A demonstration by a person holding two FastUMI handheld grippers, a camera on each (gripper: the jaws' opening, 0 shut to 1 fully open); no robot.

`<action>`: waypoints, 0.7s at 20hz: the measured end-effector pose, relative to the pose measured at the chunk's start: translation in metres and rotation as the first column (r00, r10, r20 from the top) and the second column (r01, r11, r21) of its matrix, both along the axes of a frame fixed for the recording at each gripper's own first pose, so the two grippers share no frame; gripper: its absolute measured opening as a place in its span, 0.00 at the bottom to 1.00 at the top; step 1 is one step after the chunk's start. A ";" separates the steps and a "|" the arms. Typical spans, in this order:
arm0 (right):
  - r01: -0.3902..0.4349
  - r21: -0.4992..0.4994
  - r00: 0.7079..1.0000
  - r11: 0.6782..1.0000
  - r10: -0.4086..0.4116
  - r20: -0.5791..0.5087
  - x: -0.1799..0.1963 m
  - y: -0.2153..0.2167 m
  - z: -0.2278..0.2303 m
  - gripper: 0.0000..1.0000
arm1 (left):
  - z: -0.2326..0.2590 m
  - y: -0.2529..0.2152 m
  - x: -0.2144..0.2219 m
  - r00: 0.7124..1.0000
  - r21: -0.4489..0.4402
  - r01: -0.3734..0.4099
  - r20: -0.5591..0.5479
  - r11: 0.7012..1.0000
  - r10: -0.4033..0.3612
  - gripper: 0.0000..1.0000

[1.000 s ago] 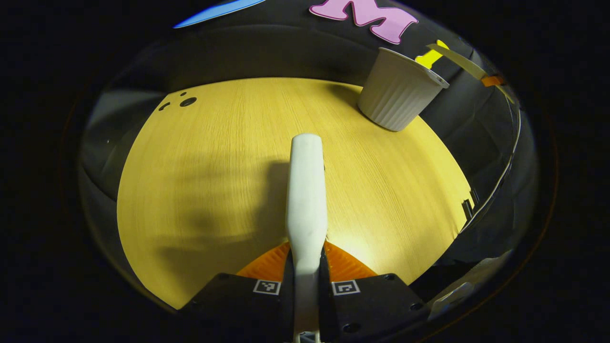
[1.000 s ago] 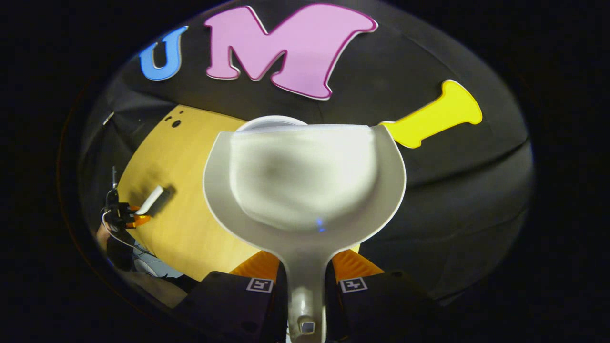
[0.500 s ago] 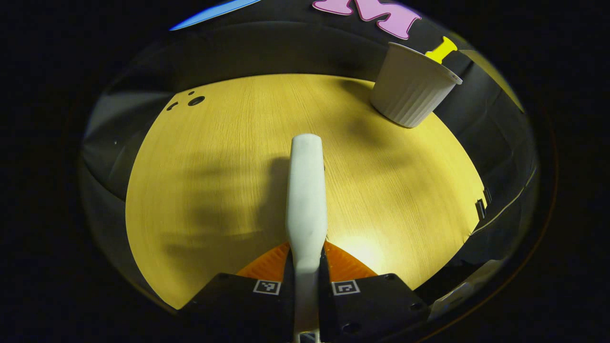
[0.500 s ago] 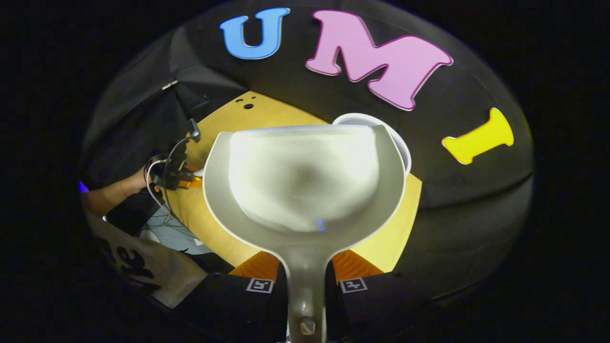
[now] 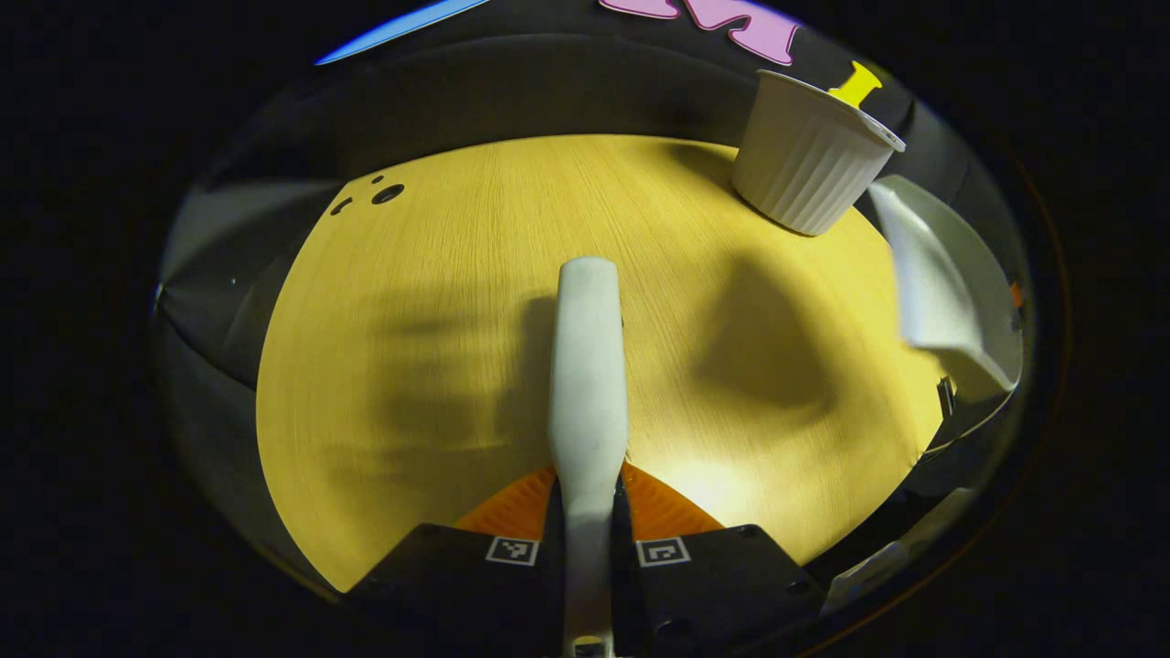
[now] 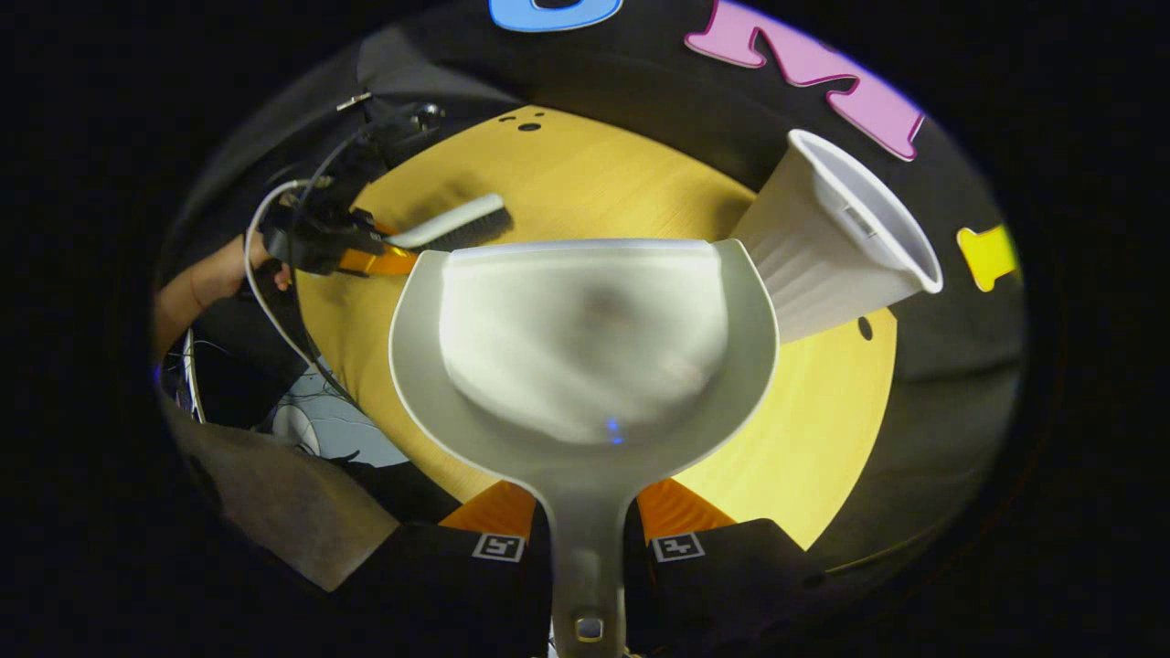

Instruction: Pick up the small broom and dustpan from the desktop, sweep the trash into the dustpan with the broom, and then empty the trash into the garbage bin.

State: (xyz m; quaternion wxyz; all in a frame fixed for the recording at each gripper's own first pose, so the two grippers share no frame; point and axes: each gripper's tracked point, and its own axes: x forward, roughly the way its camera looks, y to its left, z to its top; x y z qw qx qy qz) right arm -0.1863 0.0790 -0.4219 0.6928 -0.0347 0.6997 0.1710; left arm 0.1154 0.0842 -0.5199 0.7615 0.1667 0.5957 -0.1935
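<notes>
Closest, the right gripper (image 6: pixel 585 548) clamps the pale plastic dustpan (image 6: pixel 585 347) by its handle; the left gripper (image 5: pixel 585 539) pinches the white-handled small broom (image 5: pixel 588 366). Beyond stands the ribbed white garbage bin (image 6: pixel 823 247) (upright on the wooden desktop (image 5: pixel 439 320)). Swinging the pan carelessly could topple it.

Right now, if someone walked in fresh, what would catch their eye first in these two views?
Probably the pale dustpan, held by its handle in the right claw and looming over the yellow wooden desk. Next, the ribbed white garbage bin standing just right of the pan in the right gripper view. Then the small broom, clamped in the left claw above the desktop.
</notes>
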 end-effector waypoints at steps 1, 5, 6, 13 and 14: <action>0.010 0.006 1.000 1.000 -0.010 -0.013 -0.004 0.007 -0.018 0.36 | 0.000 0.000 -0.001 1.000 0.009 0.001 0.001 1.000 -0.001 0.24; 0.050 0.028 0.998 0.998 -0.049 -0.031 -0.006 0.027 -0.073 0.35 | -0.004 0.000 -0.003 1.000 0.036 0.002 0.000 0.999 -0.002 0.25; 0.033 0.021 0.999 0.999 -0.033 -0.018 -0.008 0.026 -0.081 0.39 | -0.003 0.000 -0.003 1.000 0.038 0.003 0.003 0.999 -0.003 0.24; 0.059 0.042 0.997 0.997 -0.057 -0.049 -0.017 0.031 -0.106 0.36 | -0.001 0.001 -0.004 1.000 0.077 0.019 0.012 0.997 -0.020 0.25; 0.072 0.045 0.996 0.996 -0.070 -0.049 -0.017 0.031 -0.107 0.38 | 0.000 0.002 -0.003 1.000 0.084 0.018 0.013 0.996 -0.019 0.25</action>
